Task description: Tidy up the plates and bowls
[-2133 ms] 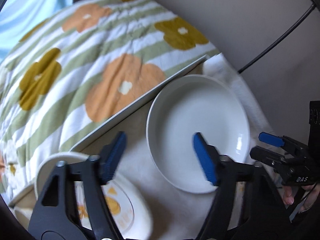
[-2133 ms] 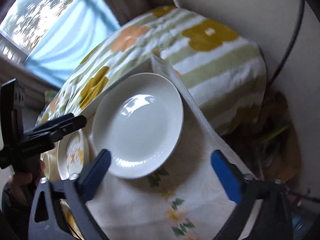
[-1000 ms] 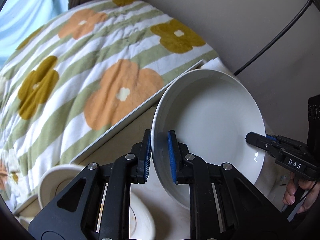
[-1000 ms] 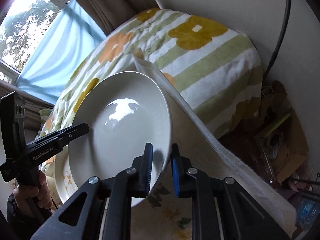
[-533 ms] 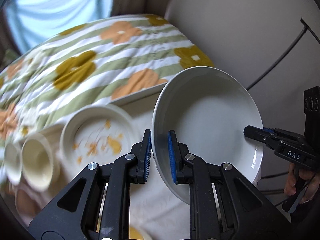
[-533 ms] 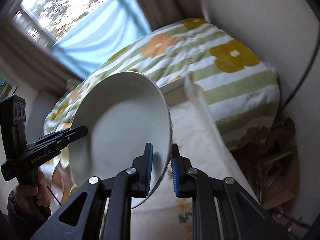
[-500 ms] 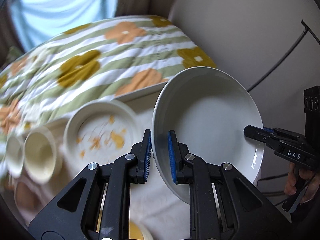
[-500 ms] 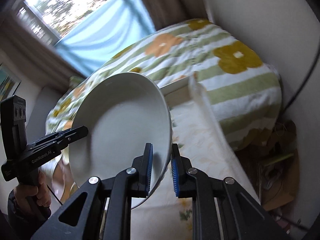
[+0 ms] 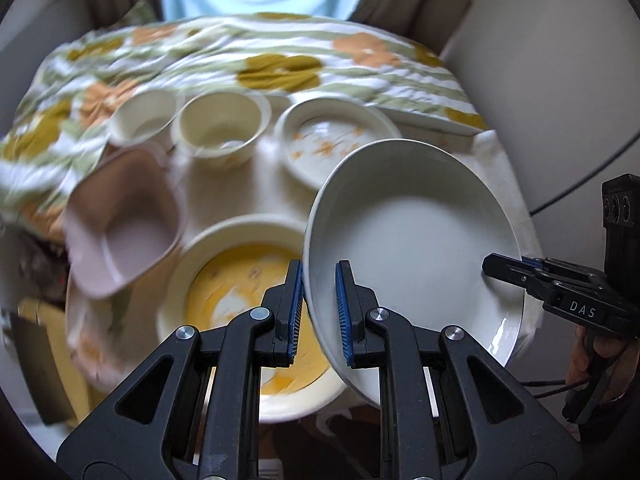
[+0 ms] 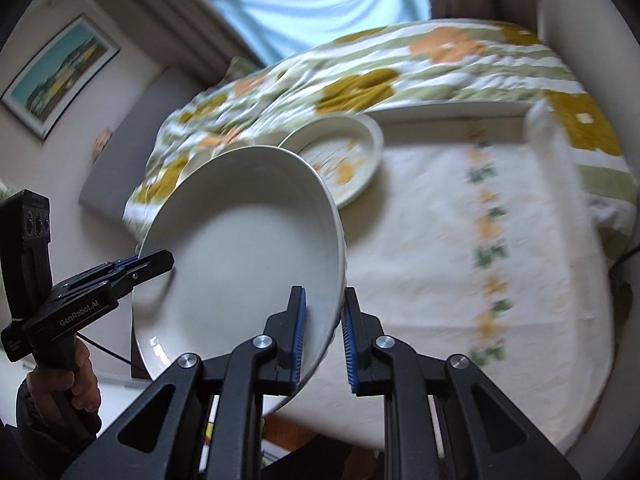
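While both grippers are clamping opposite edges of the large plain white ceramic plate [image 9: 416,236], it is hanging tilted above the table. The left gripper [image 9: 318,312] is pinching the plate's near-left rim between its blue pads; the right gripper [image 10: 322,334] is gripping the rim on the other side. Beneath the plate's left edge is lying a cream plate with a yellow centre [image 9: 240,308]. Beyond it are sitting a white plate with orange flowers [image 9: 320,148], two cream round bowls [image 9: 220,124] and a pink square bowl [image 9: 120,224], all blurred, on the flower-printed white tablecloth [image 10: 480,232]. A floral striped quilt [image 9: 280,64] is lying behind the table.
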### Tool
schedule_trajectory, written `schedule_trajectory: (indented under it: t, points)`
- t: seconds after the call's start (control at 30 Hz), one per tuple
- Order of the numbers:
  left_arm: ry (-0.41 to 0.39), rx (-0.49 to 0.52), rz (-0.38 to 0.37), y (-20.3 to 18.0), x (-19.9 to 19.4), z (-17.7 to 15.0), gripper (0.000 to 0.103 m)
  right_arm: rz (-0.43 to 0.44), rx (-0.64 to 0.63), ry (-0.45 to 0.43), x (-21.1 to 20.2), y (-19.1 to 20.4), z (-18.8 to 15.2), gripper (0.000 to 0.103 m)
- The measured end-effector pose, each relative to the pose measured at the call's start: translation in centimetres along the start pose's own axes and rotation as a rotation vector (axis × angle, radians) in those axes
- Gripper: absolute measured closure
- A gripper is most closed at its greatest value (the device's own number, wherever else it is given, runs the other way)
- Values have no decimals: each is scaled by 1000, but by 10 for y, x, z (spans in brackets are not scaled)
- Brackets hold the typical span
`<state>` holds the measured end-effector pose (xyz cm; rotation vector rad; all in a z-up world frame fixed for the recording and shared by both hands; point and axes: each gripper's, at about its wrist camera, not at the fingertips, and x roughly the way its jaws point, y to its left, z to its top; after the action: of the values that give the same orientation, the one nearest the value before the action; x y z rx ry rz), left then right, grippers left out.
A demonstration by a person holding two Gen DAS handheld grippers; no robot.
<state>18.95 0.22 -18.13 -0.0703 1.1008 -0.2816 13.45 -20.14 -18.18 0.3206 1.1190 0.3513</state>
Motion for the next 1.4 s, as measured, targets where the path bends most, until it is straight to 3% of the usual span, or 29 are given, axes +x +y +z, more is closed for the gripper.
schedule_trajectory:
  t: [0.17, 0.37, 0.8, 0.97, 1.2, 1.4]
  points:
    - [53, -74, 1, 50, 18, -31, 89, -10, -40, 49, 34, 26, -11, 87]
    - [112, -100, -12, 85, 49, -45, 89, -71, -79, 98, 73, 48, -21, 87]
    - [158, -45, -2, 94, 88, -40, 89, -181, -93, 109, 99, 61, -22, 87]
    - [149, 7, 42, 88, 91, -38, 88, -207, -104, 107, 105, 66, -22, 87]
    - [117, 117, 158, 70, 88, -40, 88, -256, -144, 93, 108, 74, -24, 87]
    - [84, 185, 271, 62, 82, -49, 88, -363, -276, 95, 114, 93, -31, 87]
